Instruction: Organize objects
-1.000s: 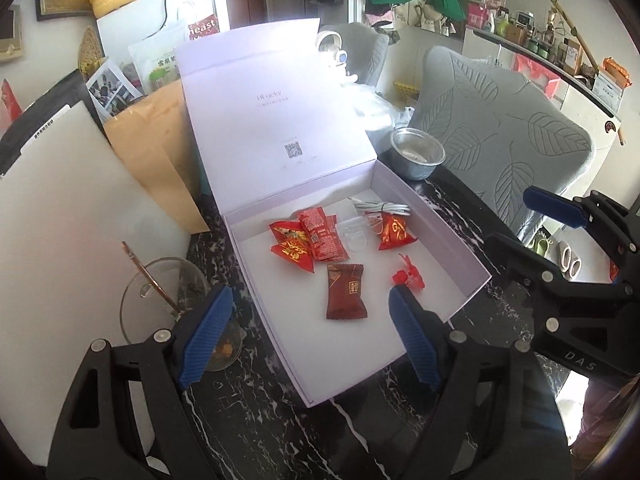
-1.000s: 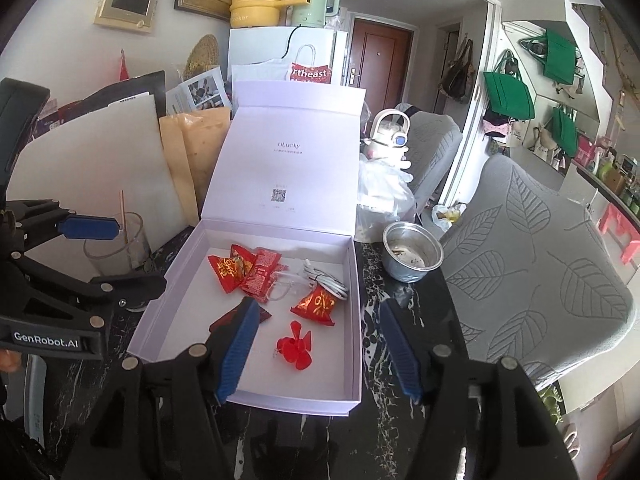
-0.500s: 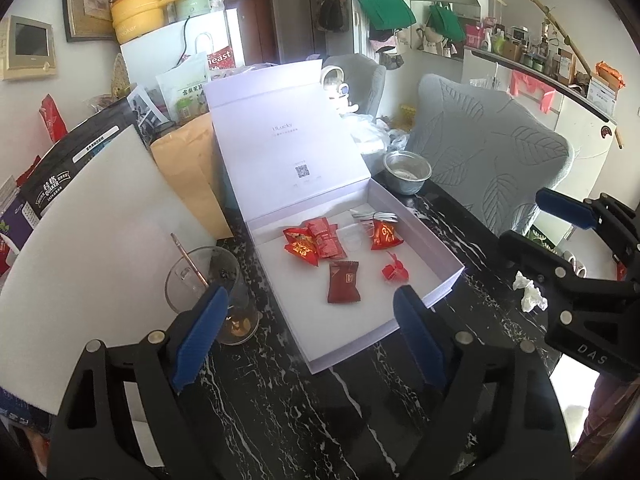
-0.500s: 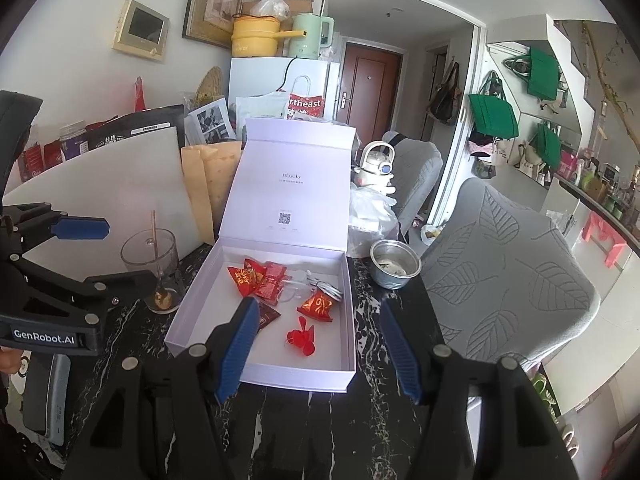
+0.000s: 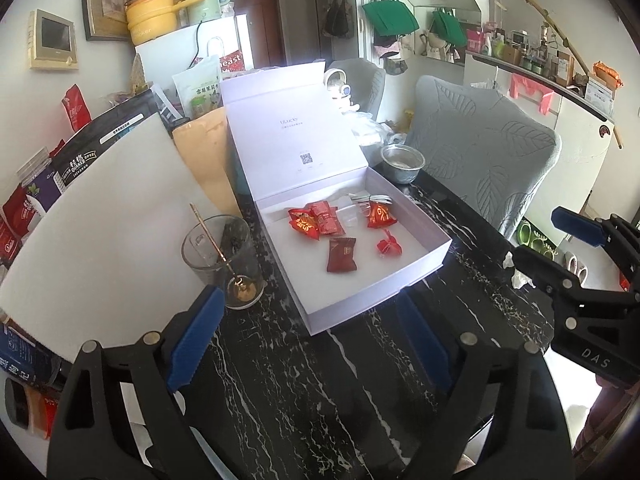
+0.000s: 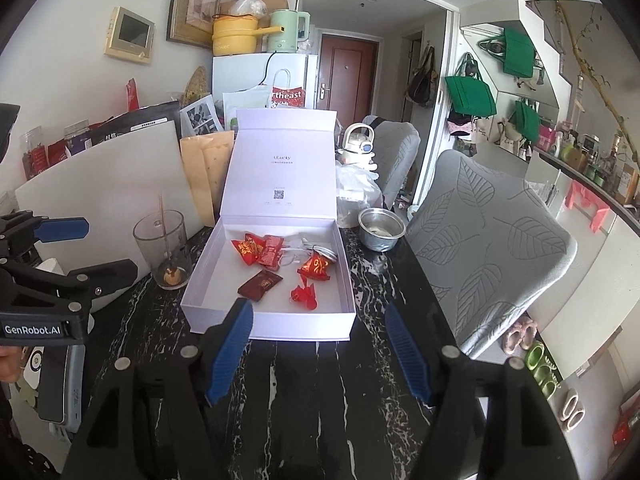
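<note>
Left gripper (image 5: 308,342): jaws spreading wider, nothing between the blue pads, held above the black marbled table (image 5: 304,392) short of the box.
Right gripper (image 6: 320,354): jaws also opening, empty, poised over the table just before the box's near wall.
Box (image 6: 304,322): pale lilac, lid (image 6: 282,172) stood upright at the back, resting on the table between the glass and the steel bowl.
Contents: dark red sachet (image 6: 260,283) lying flat toward the near side; small red candy (image 6: 305,295) just beside it; red foil packet (image 6: 314,268) farther back; cluster of red wrappers (image 6: 258,249) near the back left; white cable (image 6: 320,250) coiled at the back (partly under a clear wrapper).
Glass (image 5: 222,258): left of the box, apart from it, thin stick leaning inside.
Steel bowl (image 6: 381,229): right of the box's back corner, near the grey leaf-patterned chair (image 6: 492,248).
White board (image 5: 100,216): propped behind the glass.
</note>
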A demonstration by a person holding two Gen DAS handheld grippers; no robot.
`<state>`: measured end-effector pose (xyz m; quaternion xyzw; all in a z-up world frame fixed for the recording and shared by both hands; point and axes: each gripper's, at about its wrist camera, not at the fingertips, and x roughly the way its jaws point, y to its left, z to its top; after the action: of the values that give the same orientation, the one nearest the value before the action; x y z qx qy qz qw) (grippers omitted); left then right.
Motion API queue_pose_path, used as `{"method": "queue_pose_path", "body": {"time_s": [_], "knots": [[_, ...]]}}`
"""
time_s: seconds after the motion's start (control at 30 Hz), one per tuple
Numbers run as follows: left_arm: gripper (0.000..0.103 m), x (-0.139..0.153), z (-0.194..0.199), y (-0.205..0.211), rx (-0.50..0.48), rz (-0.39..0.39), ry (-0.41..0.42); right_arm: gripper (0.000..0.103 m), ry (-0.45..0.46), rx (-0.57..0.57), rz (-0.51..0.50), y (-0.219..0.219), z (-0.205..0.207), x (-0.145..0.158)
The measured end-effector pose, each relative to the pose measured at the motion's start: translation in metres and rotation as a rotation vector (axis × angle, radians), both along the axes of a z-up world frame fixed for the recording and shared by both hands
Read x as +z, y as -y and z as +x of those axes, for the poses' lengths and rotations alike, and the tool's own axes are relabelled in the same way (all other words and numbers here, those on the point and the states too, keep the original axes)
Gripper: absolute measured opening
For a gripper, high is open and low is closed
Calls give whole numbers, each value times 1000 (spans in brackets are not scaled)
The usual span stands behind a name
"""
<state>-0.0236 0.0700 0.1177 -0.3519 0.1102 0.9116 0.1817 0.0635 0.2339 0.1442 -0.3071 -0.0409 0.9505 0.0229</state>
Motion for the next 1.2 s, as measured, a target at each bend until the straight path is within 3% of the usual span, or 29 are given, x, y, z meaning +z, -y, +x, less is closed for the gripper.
{"method": "queue_pose_path", "body": {"time_s": [0.7, 1.2], "knots": [[88, -39, 46, 20, 26, -52, 39, 73, 80, -104, -40, 22, 47, -37], [88, -44, 47, 23, 19, -39, 70, 74, 105, -109, -52, 19, 46, -46]]}}
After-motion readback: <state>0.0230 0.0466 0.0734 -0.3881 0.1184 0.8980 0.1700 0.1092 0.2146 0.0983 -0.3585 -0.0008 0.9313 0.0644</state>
